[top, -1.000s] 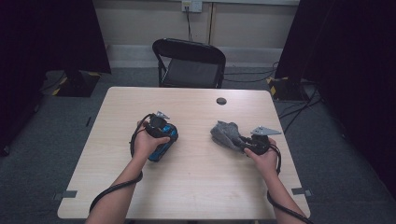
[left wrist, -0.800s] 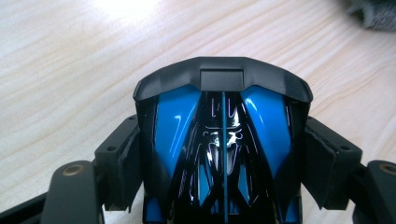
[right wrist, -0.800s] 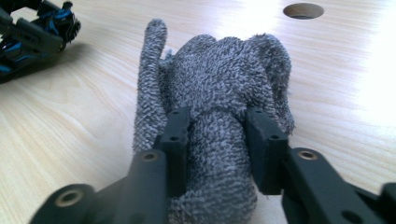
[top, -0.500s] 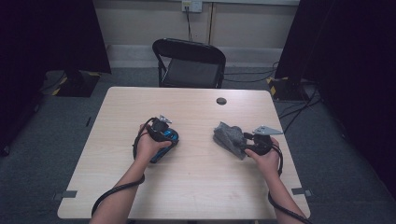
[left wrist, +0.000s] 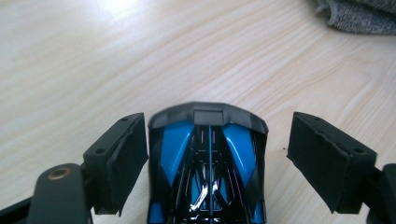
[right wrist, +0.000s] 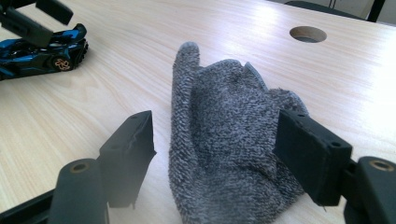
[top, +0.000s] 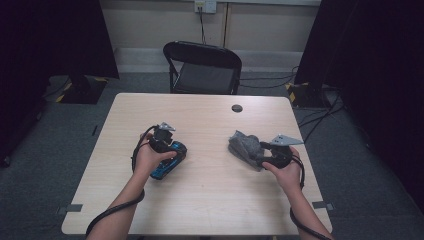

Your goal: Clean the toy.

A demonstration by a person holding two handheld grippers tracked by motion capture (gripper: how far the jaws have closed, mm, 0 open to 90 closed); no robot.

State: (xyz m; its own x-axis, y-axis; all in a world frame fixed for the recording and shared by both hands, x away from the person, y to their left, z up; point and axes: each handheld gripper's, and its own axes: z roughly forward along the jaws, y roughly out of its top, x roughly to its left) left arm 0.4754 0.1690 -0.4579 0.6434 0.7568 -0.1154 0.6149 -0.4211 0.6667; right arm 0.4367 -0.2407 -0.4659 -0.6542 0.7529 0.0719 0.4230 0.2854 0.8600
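A blue and black toy car [left wrist: 208, 168] rests on the wooden table [top: 210, 200]. My left gripper [left wrist: 217, 130] straddles one end of it. Its jaws have just been opening, and a gap shows beside the right pad [left wrist: 327, 163], so the car lies loose between them. In the high view the car [top: 167, 165] sits left of centre under the left gripper [top: 175, 150]. A crumpled grey cloth [right wrist: 229, 140] stands in a heap between the jaws of my right gripper [right wrist: 217, 126]. Those jaws have also just been opening and do not pinch the cloth. The cloth [top: 245, 145] lies right of centre.
A round cable hole [top: 237, 108] is in the tabletop near its far edge. A black folding chair [top: 202, 67] stands behind the table. Cables run across the floor at the right. Bare wood lies between the car and the cloth.
The right jaws have spread apart and let go of the grey cloth. The left hand has shifted slightly over the car, its jaws a little wider.
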